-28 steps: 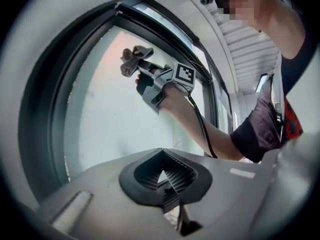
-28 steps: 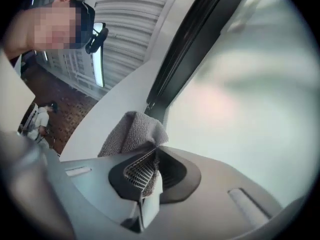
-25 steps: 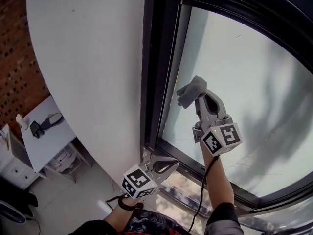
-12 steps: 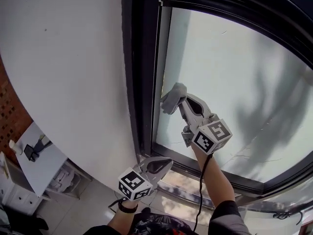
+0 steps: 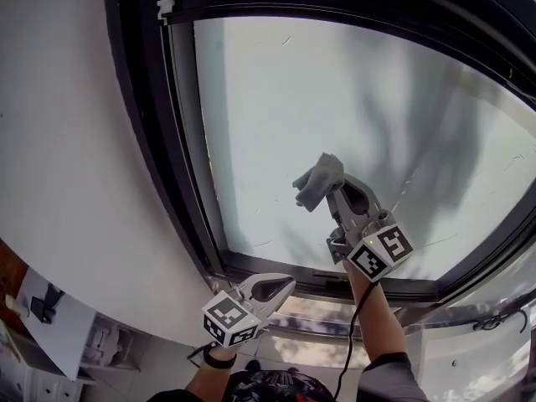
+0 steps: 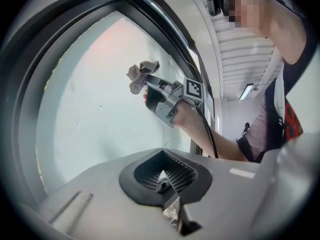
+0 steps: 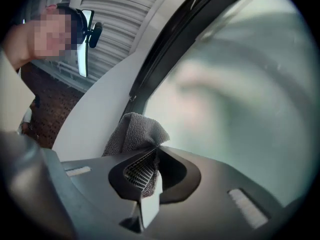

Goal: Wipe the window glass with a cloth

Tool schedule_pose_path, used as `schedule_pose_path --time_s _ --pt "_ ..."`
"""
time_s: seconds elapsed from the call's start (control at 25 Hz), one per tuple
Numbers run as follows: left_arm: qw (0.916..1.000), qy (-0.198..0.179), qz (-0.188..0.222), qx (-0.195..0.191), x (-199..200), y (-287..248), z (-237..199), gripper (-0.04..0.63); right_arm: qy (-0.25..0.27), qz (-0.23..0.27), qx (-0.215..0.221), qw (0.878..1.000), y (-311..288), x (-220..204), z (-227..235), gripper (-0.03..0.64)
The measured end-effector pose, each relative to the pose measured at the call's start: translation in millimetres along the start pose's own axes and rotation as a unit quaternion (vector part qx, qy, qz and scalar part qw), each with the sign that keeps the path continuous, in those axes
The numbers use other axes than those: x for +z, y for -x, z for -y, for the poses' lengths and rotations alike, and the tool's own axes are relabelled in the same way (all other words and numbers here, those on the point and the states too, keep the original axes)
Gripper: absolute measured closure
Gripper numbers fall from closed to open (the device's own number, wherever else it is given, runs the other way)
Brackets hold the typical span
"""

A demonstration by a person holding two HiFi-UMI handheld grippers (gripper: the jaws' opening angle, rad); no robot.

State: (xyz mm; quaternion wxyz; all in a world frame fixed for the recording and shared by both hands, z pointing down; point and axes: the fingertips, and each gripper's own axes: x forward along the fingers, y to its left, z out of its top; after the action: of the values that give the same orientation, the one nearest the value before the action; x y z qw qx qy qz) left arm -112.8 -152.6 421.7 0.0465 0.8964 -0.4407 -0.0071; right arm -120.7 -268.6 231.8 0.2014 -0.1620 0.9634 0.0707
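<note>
Up close, the crumpled grey woven cloth [image 7: 132,134] is pinched in the right gripper [image 7: 154,151], whose jaws are clamped on one corner of it. The rest bunches up in soft folds above the tips. In the head view the cloth [image 5: 318,181] lies at the pale frosted window glass [image 5: 335,99], low in the pane and about midway between its left and right edges. No view shows whether it presses flat on the surface.

Half a second ago the cloth sat hard by the left edge of the glass, beside the frame. It has since travelled rightward, well clear of that edge. The left gripper [image 5: 289,281] has kept its place below the bottom edge of the pane, jaws pressed together on nothing.

A thin black cable [image 5: 356,325] runs down from the right gripper [image 5: 331,189] along the person's forearm. Faint streaks and a broad grey shadow mark the glass to the right of the cloth. The black window frame [image 5: 167,166] borders the pane on its left and bottom sides. Left of it spreads the plain white wall [image 5: 67,166]. Far below, at the wall's foot, stands a small white table [image 5: 52,321] with a dark object on it. Nothing stands between the cloth and the glass.
</note>
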Motion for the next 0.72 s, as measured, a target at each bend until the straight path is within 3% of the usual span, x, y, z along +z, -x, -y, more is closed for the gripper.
schedule_pose_path --time_s 0.36,0.56,0.72 --pt "0.9968 -0.010 -0.021 -0.077 -4.5 -72.3 52.4 0.594 0.034 0.017 -0.144 0.989 124.6 43.9 107.8 0.603" --pt "0.9945 -0.014 -0.034 -0.098 -10.2 -105.9 77.1 0.594 0.089 0.013 -0.199 0.976 198.7 64.2 159.3 0.601" --pt "0.9936 -0.018 -0.041 -0.103 -10.2 -126.4 92.2 0.594 0.078 0.038 -0.249 0.965 256.0 80.8 198.6 0.601"
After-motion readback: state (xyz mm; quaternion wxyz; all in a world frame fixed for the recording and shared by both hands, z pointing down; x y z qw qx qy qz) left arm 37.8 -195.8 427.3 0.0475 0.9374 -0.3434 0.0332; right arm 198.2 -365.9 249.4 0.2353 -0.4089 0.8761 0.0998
